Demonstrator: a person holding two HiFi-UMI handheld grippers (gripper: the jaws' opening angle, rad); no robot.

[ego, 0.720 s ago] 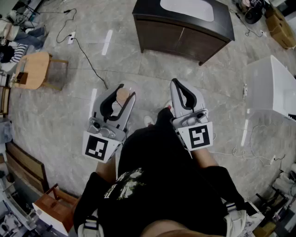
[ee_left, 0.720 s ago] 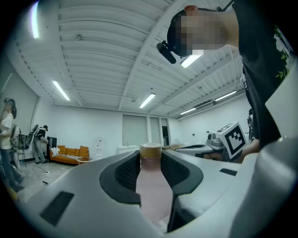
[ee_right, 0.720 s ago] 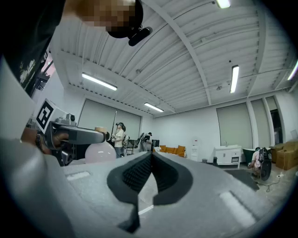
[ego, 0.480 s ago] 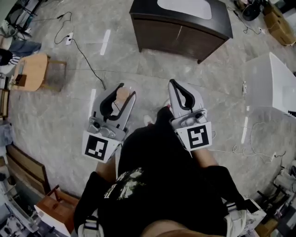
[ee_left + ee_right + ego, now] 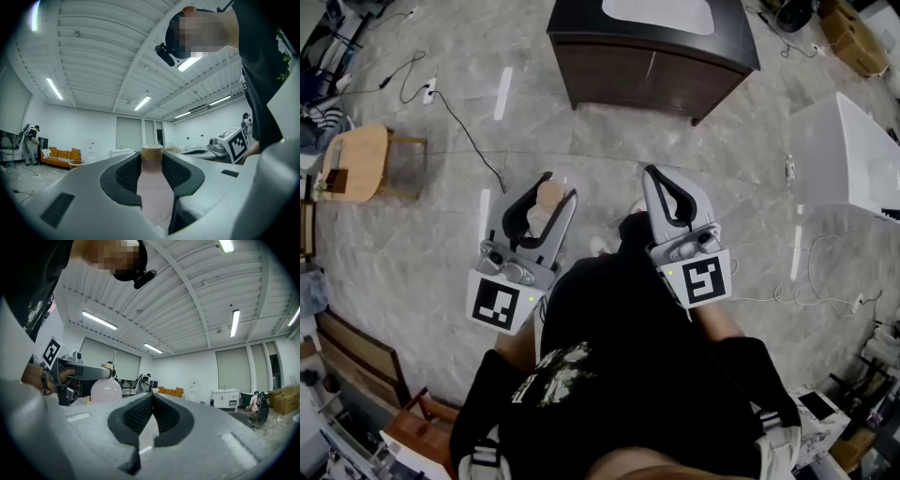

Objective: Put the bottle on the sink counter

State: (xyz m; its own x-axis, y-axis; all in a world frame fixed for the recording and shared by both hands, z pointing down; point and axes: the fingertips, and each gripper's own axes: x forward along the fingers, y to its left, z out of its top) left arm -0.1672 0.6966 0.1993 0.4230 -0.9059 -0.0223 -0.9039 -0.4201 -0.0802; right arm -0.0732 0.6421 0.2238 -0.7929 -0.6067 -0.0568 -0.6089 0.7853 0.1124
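A pale pink bottle with a tan cap stands between the jaws of my left gripper, held in front of the person's body above the floor. In the left gripper view the dark pads press on both sides of the bottle, with its cap poking past the tips. My right gripper is level with the left one, shut and empty; its pads meet in the right gripper view. The dark wooden sink cabinet with a white basin stands ahead at the top of the head view.
A wooden stool stands at the left, and a black cable trails over the stone floor. A white unit is on the right, with cardboard boxes behind it. Wooden furniture sits at lower left.
The sink cabinet and the floor have slid left and up in the head view. Both grippers keep their pose, and the left still holds the bottle.
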